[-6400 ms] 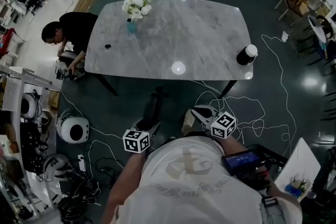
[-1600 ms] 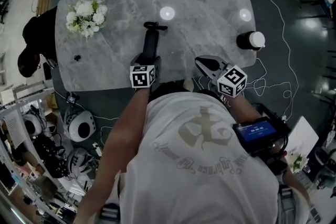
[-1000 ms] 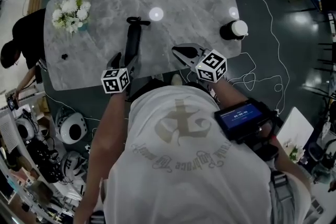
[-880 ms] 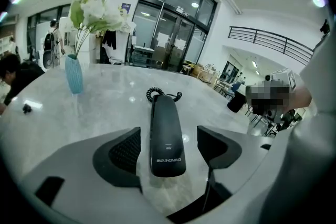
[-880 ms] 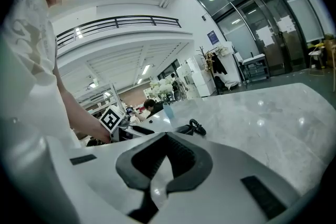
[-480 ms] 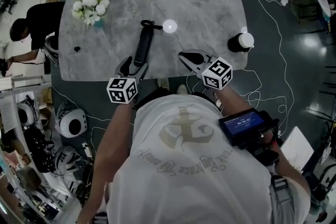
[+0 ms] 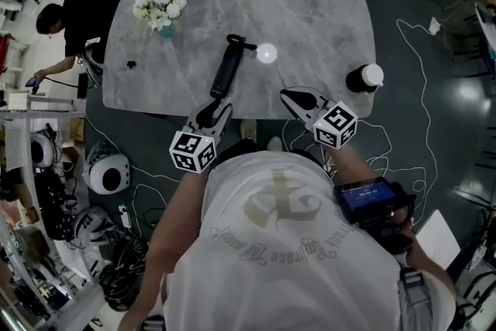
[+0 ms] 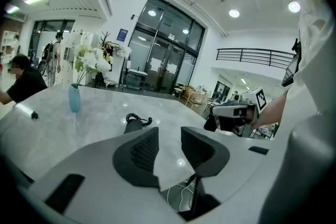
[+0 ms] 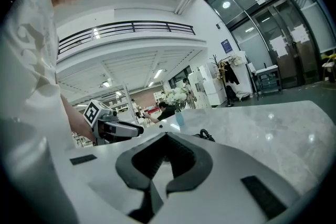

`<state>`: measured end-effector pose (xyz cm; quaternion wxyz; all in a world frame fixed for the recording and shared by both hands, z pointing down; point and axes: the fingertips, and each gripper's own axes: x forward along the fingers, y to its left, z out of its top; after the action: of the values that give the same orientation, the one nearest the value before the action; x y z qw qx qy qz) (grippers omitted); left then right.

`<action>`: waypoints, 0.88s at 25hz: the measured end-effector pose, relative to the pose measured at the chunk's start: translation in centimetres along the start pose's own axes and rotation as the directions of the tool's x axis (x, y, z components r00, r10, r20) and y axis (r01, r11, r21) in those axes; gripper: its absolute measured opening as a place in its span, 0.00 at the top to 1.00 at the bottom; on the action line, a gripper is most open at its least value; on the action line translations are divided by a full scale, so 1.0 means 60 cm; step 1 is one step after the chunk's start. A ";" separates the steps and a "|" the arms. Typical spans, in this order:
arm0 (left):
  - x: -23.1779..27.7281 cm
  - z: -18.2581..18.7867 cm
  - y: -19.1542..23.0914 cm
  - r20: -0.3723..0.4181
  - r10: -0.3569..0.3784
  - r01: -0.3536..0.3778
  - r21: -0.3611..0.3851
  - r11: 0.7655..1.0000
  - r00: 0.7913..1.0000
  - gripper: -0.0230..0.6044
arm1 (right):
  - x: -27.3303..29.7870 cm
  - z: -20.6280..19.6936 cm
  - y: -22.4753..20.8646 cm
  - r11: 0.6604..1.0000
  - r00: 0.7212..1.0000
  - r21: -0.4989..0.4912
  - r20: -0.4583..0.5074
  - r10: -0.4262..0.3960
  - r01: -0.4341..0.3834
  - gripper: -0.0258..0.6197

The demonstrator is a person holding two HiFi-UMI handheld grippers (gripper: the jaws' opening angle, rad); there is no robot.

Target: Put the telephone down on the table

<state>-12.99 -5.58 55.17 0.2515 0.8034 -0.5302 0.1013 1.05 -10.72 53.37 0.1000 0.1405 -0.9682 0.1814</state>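
Observation:
The telephone (image 7: 227,74), a black handset with a coiled cord at its far end, lies flat on the grey marble table (image 7: 310,12). My left gripper (image 7: 213,111) sits just behind the handset's near end, over the table's front edge. Its jaws are closing, with a gap and only bare table between them. In the left gripper view the telephone (image 8: 134,124) lies ahead of the jaws, apart from them. My right gripper (image 7: 293,97) hovers at the table's front edge, shut and empty. The cord (image 9: 206,135) shows past its tips.
A turquoise vase of white flowers (image 7: 159,2) stands at the far left of the table. A black cylinder with a white lid (image 7: 364,78) is at the right edge, and a small black object (image 7: 130,64) at the left. A person (image 7: 74,19) crouches beside the table's left end. Cables (image 7: 403,89) trail on the floor.
The left gripper has drawn back a little from the handset's near end, and the handset stays lying on the table. The right gripper keeps its place at the front edge.

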 end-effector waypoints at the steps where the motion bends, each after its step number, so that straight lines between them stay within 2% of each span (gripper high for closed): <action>1: -0.005 -0.003 -0.002 0.003 0.004 -0.004 -0.002 1.000 1.000 0.76 | -0.003 -0.002 0.004 1.000 1.000 -0.004 0.001 0.002 -0.002 0.94; 3: -0.009 -0.008 -0.004 0.009 0.013 -0.013 -0.005 1.000 1.000 0.88 | -0.009 -0.005 0.008 1.000 1.000 -0.013 0.004 0.007 -0.006 0.94; 6: -0.008 -0.012 -0.012 0.012 0.011 -0.011 -0.008 1.000 1.000 0.94 | -0.017 -0.007 0.011 1.000 1.000 -0.021 0.010 0.011 -0.010 0.94; 15: 0.023 -0.040 -0.031 -0.009 0.003 -0.002 0.027 1.000 1.000 0.94 | -0.035 -0.047 -0.004 1.000 1.000 0.005 0.024 0.005 -0.005 0.94; 22: 0.022 -0.037 -0.035 -0.016 0.002 -0.002 0.032 0.999 1.000 0.94 | -0.040 -0.044 -0.002 1.000 0.999 0.007 0.032 0.001 -0.001 0.94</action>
<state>-10.31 -4.87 57.00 0.2428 0.8058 -0.5274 0.1163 3.75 -9.25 55.25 0.0839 0.1431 -0.9691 0.1826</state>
